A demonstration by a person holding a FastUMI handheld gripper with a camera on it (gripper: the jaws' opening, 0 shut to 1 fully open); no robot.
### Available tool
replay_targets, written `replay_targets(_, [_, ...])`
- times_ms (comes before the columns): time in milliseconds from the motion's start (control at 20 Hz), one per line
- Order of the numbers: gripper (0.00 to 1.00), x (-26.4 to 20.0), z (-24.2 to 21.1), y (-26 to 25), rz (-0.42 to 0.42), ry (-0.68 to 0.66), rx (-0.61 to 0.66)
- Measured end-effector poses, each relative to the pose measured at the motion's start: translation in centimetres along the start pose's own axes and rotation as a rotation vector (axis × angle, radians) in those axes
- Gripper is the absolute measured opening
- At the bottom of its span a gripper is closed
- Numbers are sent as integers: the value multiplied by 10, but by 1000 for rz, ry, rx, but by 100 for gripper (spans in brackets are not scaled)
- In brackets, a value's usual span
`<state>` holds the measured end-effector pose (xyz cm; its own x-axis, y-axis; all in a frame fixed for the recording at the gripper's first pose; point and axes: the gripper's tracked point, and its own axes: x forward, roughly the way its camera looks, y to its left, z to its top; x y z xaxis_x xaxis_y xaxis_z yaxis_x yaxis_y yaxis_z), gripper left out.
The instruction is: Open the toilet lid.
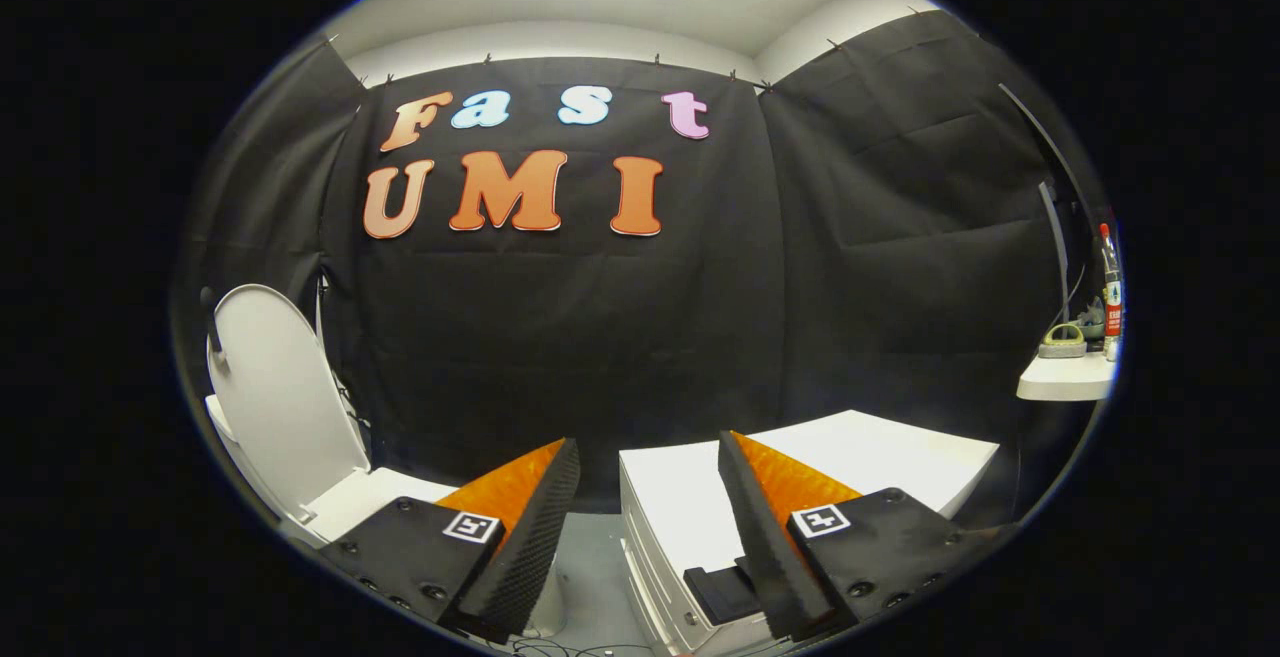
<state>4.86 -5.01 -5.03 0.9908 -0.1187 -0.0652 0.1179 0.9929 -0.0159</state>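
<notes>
I see my claw (pixel 648 457) from the camera riding on it, its two fingers reaching forward with a wide gap between them. The claw is released and grips nothing. Each finger (pixel 530 527) is black along its inner, textured face and orange on the outer side, and each carries a small black-and-white square marker near its base.

The toilet (pixel 300 477) sits beyond and to the left of the left finger, against the black cloth wall (pixel 600 337). Its white lid (pixel 275 392) stands raised, tilted back towards the wall, so the toilet is already open. Part of the white rim beneath the lid shows just behind the left finger's base.

Behind the right finger stands a white box-shaped cabinet (pixel 880 457) with a flat top, and a small black object (pixel 722 592) rests on its near corner, beside the finger. A strip of grey floor (pixel 590 577) runs between the toilet and the cabinet.

Far off to the right, a small white shelf (pixel 1065 377) holds a bottle with a red cap (pixel 1110 287) and a few other items too small to make out.
</notes>
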Motion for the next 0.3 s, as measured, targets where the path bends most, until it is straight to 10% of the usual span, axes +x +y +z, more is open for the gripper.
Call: replay_targets(300, [93,-2,-1,-2,-11,4,8])
